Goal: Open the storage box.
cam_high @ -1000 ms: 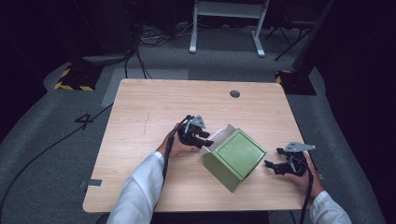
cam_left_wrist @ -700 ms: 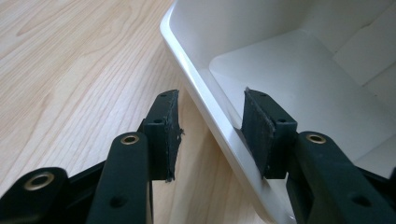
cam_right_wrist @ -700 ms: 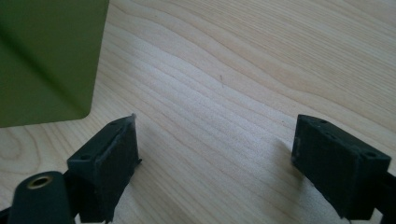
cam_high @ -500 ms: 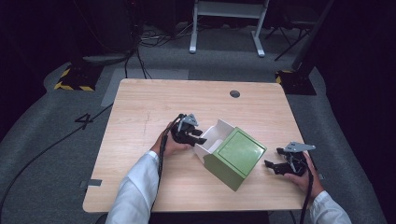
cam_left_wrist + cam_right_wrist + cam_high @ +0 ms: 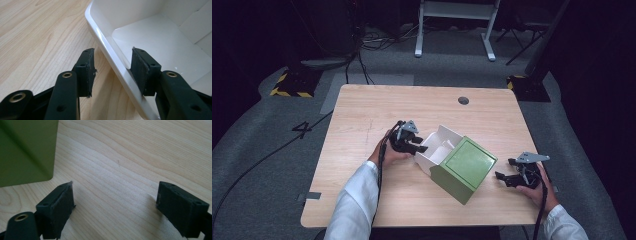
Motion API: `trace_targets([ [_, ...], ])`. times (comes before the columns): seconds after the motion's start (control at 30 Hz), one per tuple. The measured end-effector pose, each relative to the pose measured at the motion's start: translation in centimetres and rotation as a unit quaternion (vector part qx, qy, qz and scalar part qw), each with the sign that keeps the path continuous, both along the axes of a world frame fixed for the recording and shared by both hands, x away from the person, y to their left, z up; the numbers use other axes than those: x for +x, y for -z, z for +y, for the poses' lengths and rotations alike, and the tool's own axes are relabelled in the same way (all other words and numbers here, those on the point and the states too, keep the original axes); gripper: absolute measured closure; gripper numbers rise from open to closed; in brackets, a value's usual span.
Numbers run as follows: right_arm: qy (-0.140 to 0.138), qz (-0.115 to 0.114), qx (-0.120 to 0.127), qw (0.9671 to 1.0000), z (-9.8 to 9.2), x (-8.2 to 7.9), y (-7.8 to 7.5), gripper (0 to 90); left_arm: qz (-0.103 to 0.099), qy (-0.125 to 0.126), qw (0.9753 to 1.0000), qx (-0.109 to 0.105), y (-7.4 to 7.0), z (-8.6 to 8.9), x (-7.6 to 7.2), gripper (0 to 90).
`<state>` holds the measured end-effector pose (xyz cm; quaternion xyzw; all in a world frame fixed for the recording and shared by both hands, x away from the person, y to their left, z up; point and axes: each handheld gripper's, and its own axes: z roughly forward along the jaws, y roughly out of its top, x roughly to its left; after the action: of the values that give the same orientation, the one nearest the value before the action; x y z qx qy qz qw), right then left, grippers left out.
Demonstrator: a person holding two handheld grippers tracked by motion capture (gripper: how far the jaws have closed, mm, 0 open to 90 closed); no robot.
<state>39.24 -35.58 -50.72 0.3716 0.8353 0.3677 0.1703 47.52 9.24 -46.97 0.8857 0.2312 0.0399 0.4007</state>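
Both claws sit low over the table [image 5: 362, 115], one on each side of the box. Left claw [image 5: 418, 146] is released: in the left gripper view its jaws stand apart on the two sides of the tray [image 5: 160, 37] wall, one pad [image 5: 89, 70] outside over the wood and the other pad [image 5: 140, 71] inside the tray, and I cannot tell if either pad touches the wall. Right claw [image 5: 507, 177] is also released, with its jaws wide apart and nothing between them except bare wood.

Biggest is the table, a light wooden top that lies under both claws. Next is the sleeve [image 5: 464, 167], a green box cover, which stands between the two claws, just ahead of the right claw; in the right gripper view its green corner [image 5: 27, 150] is near the left pad [image 5: 62, 205] but apart from it. White tray comes out from the sleeve's end toward the left claw, and its rim [image 5: 424, 157] is right at the claw's tips; a divider shows inside it. Smallest is a dark round hole [image 5: 463, 100] in the table, far from both claws, near the far edge.
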Motion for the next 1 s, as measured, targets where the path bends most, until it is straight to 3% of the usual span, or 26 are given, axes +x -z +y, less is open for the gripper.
trace_targets([
  [0.4,0.0,0.0,0.0,1.0,0.0,0.0,0.0,14.4,0.0,-0.015,0.9999,-0.002,0.2,1.5,0.4,53.3],
  [1.0,0.0,0.0,0.0,1.0,0.0,0.0,0.0,14.5,-0.005,-0.031,0.9995,-0.002,0.0,2.2,0.5,50.1],
])
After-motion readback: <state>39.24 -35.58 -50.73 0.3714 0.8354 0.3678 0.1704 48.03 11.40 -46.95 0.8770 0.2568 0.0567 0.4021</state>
